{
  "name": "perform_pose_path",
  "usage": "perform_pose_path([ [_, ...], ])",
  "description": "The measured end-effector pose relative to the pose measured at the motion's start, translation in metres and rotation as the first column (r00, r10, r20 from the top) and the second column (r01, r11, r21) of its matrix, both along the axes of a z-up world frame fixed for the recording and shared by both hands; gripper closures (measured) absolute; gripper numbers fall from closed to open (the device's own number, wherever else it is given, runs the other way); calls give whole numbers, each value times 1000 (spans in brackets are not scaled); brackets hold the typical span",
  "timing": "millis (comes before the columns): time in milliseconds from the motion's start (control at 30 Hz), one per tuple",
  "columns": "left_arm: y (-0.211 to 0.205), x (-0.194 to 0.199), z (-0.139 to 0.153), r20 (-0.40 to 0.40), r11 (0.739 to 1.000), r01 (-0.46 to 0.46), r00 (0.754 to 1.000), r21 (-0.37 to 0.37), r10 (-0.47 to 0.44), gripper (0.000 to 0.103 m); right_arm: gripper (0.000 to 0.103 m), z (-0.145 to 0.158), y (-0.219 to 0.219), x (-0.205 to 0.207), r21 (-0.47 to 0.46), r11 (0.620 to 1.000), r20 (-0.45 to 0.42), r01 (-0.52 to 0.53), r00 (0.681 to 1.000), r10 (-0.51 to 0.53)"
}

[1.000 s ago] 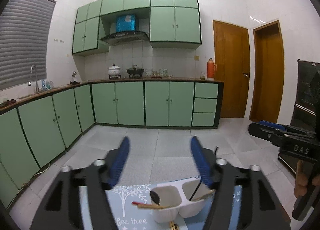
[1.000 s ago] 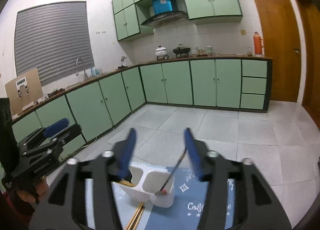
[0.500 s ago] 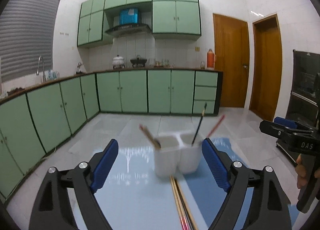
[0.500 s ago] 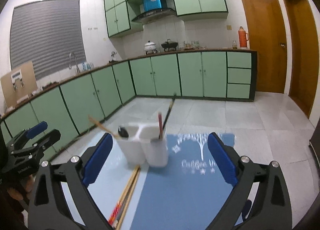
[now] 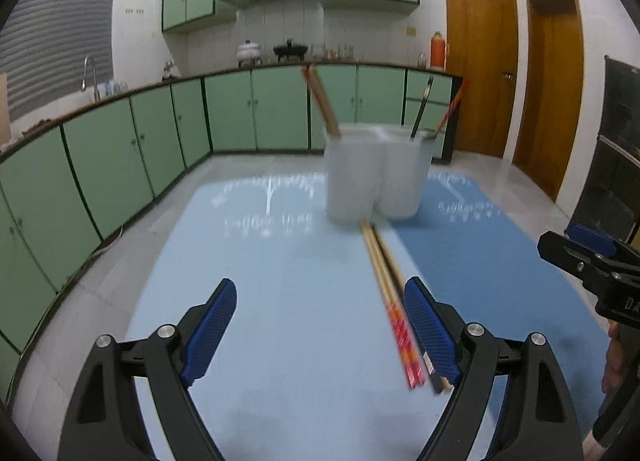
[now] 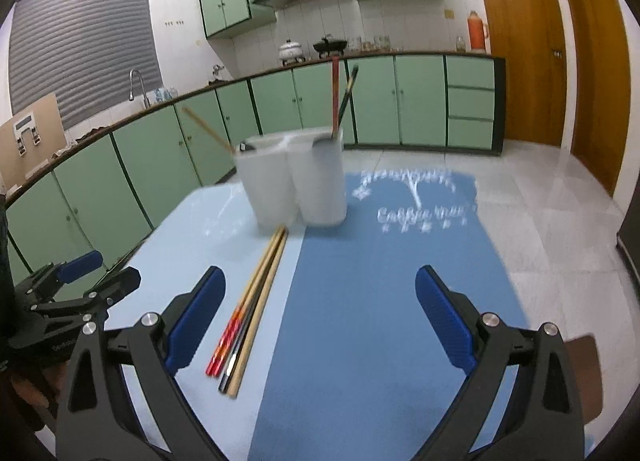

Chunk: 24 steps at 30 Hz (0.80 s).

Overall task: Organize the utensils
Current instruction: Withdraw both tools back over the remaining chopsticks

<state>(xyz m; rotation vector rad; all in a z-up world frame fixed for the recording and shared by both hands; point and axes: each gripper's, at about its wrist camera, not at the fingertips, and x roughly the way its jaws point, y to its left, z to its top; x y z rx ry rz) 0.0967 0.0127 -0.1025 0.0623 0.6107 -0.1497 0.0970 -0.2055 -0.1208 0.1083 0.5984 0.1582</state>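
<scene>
- Looking along the left gripper [image 5: 320,325], its jaws have just been opening and stand wide apart, empty; loose chopsticks [image 5: 384,281] lie on the desk [image 5: 280,341] before the white holder [image 5: 376,173], one red end beside the right pad.
- Right gripper [image 6: 320,317]: likewise just spread, empty. Chopsticks [image 6: 256,297] look light, stiff, slippery; pinch mid-shaft. Mat lettering [image 6: 420,215] is blurred.
</scene>
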Motion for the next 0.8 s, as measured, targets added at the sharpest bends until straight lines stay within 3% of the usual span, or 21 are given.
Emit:
perform_pose_path([
  [167,12,-8,-21,-55,1000,-19,998,14,20,19,10,-20,17,-5,-42,998,-66,-50,997,47],
  [533,21,-13,-27,-69,999,-35,997,22,36,19,10,-54,52,-18,-90,991,-152,-98,985,84],
  [800,29,-12,-27,-69,999,-49,996,8,49,19,20,-63,56,-13,-117,990,-194,-81,979,58],
])
